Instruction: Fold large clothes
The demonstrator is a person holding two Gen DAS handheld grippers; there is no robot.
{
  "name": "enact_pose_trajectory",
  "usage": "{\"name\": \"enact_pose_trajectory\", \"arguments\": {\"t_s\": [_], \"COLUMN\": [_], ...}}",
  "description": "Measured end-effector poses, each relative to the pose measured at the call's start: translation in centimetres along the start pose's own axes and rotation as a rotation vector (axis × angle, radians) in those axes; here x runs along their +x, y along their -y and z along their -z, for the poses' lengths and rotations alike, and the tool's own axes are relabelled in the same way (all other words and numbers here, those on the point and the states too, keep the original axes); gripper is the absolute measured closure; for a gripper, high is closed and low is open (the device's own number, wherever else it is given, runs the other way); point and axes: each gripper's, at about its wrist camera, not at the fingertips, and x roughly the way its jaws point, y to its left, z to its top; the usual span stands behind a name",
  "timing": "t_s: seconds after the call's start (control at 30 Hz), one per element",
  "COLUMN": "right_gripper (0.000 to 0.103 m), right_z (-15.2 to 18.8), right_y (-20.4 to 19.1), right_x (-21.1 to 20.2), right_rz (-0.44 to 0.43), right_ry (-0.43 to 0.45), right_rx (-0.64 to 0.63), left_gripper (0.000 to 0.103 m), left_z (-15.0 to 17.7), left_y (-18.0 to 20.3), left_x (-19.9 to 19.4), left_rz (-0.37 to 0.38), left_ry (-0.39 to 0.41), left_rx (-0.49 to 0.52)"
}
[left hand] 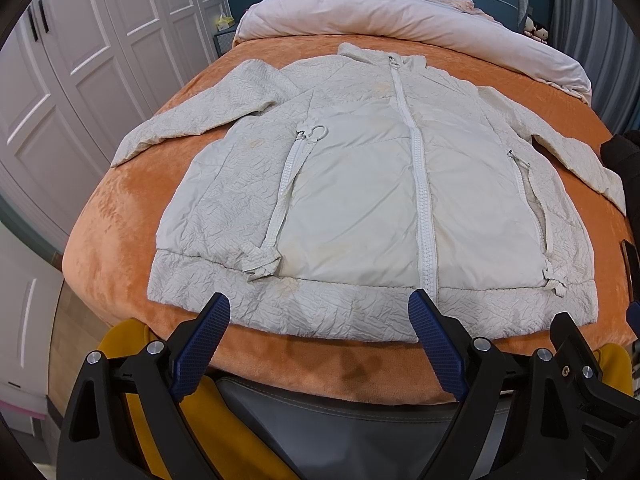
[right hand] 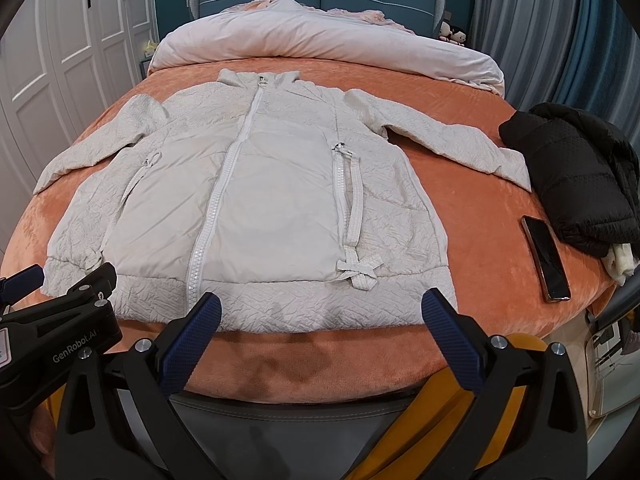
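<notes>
A pale cream zip-up jacket (left hand: 360,200) lies flat and face up on the orange bedspread (left hand: 120,240), sleeves spread to both sides, collar toward the headboard. It also shows in the right wrist view (right hand: 272,208). My left gripper (left hand: 320,308) is open and empty, held just above the jacket's hem at the bed's near edge. My right gripper (right hand: 320,308) is open and empty, also just above the hem. The left gripper's body (right hand: 60,320) shows at the left of the right wrist view.
A black puffy jacket (right hand: 580,176) lies at the bed's right side, by the cream jacket's right cuff. A phone (right hand: 546,258) lies next to it. A rolled pink duvet (right hand: 320,44) sits at the headboard. White wardrobe doors (left hand: 80,80) stand left.
</notes>
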Motion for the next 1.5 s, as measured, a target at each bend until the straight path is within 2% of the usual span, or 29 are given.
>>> {"name": "enact_pose_trajectory", "arguments": {"t_s": [1.5], "right_gripper": [0.005], "right_z": [0.12], "right_y": [0.14], "right_x": [0.13], "right_rz": [0.002], "right_ry": [0.001], "right_rx": [-0.001], "left_gripper": [0.018], "left_z": [-0.09], "left_y": [0.02], "left_x": [0.01], "left_rz": [0.002], "left_ry": [0.001], "left_rx": [0.001]}}
